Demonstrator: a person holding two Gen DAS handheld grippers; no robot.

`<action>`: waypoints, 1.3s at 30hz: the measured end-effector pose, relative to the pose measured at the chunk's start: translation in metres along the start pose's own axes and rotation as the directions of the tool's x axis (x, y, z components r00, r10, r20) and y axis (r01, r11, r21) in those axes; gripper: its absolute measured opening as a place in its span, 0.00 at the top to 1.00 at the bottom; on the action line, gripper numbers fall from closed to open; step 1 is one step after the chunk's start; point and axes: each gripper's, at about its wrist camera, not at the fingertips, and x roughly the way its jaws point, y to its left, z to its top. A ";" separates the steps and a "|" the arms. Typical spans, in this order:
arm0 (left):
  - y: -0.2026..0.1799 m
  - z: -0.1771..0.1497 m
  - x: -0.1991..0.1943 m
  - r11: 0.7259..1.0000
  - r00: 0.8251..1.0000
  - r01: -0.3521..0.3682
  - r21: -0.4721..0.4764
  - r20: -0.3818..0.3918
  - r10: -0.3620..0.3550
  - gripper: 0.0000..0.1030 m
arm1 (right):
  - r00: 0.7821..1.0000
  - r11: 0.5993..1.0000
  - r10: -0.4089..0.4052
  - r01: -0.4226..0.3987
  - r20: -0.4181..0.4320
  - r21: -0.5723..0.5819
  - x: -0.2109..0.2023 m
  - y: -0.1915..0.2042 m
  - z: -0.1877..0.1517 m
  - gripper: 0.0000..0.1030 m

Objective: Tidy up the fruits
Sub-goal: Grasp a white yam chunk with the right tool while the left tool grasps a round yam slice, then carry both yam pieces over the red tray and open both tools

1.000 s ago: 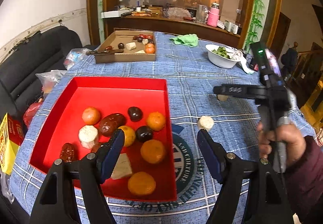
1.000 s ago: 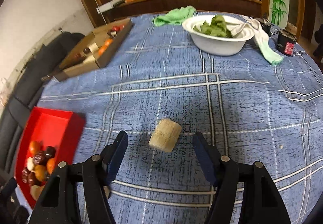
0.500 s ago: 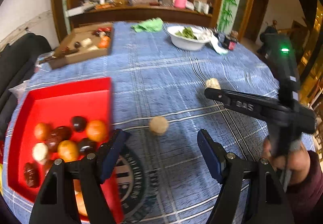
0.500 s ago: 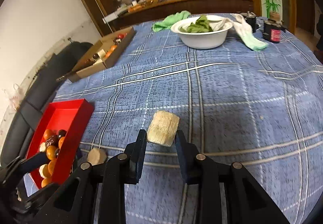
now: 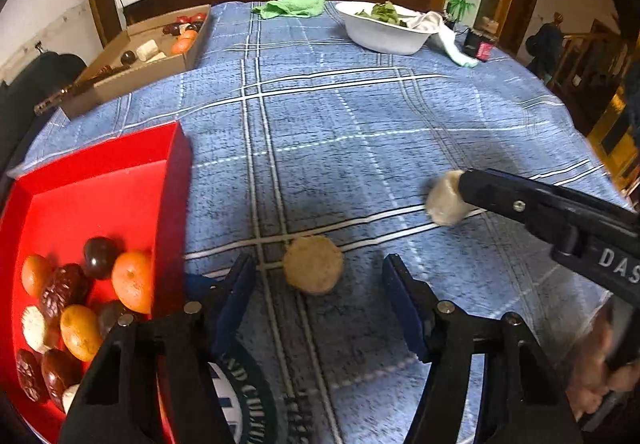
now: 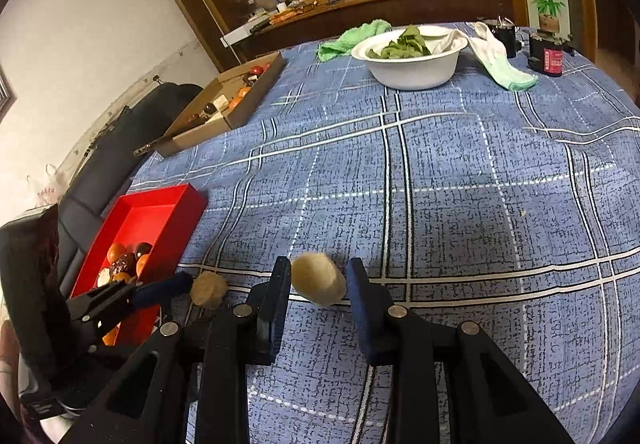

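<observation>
The right gripper [image 6: 318, 280] is clamping a pale cream, barrel-shaped fruit piece [image 6: 319, 279] between its two blue-padded fingers [image 6: 276, 298], both pads pressing on the sides of the piece just above the blue plaid tablecloth [image 6: 460, 184]. In the left wrist view the same piece [image 5: 444, 198] is showing at the tip of the right gripper's black fingers, at the right of the frame. The left gripper [image 5: 316, 290] is pointing steeply down at the cloth, and its jaws are closing around a tan, round, flat-topped fruit piece [image 5: 313, 264], which is lying on the cloth between the fingertips; the pads are standing apart from it on both sides and are not touching it. In the right wrist view this tan piece [image 6: 208, 289] is lying just beside the blue tip of the left gripper. The red rectangular tray [image 5: 120, 180] is sitting to the left of the left gripper, at the near edge of the table, and is holding a cluster of small orange round fruits [image 5: 132, 280], dark brown wrinkled fruits [image 5: 64, 294] and white pieces at its near end. A brown cardboard box [image 5: 132, 78] with further fruits is resting at the far left of the table. A white bowl [image 6: 412, 70] containing green leaves is standing at the far side, with a green cloth [image 6: 352, 36] behind it.
</observation>
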 end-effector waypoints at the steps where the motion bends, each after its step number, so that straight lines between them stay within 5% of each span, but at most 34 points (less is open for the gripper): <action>1: 0.000 0.000 0.000 1.000 1.000 -0.023 0.006 0.007 0.023 0.50 | 1.000 1.000 -0.004 0.004 -0.006 0.006 0.001 -0.001 0.000 0.69; 2: 0.000 -0.001 0.000 1.000 1.000 -0.027 0.009 0.013 0.026 0.72 | 1.000 1.000 -0.005 0.005 -0.007 0.017 0.002 -0.003 0.001 0.69; 10: 0.008 -0.010 -0.014 0.997 0.998 0.054 -0.046 0.047 -0.052 0.72 | 0.997 0.995 0.010 -0.017 0.072 0.102 -0.015 -0.025 0.008 0.58; 14: 0.013 -0.014 -0.029 0.993 0.993 0.093 -0.079 0.079 -0.087 0.72 | 0.998 0.989 0.043 -0.049 0.041 0.138 -0.008 -0.033 0.008 0.58; 22: 0.037 -0.029 -0.066 0.982 0.984 0.115 -0.151 0.155 -0.091 0.72 | 0.997 0.994 -0.073 0.076 0.040 -0.081 0.010 0.007 0.003 0.51; 26: 0.058 -0.042 -0.082 0.974 0.981 0.104 -0.203 0.179 -0.068 0.72 | 0.998 0.986 -0.058 0.060 0.015 -0.153 0.019 0.021 -0.002 0.49; 30: 0.081 -0.057 -0.094 0.961 0.982 0.087 -0.262 0.184 -0.039 0.72 | 0.997 0.979 -0.076 0.070 -0.021 -0.190 0.029 0.031 -0.006 0.49; 34: 0.100 -0.061 -0.108 0.950 0.980 0.058 -0.308 0.197 0.004 0.72 | 0.995 0.976 -0.074 0.059 -0.067 -0.209 0.036 0.039 -0.011 0.67; 39: 0.122 -0.066 -0.119 0.941 0.975 0.035 -0.336 0.219 0.042 0.72 | 0.992 0.974 -0.104 0.087 -0.069 -0.209 0.034 0.048 -0.016 0.68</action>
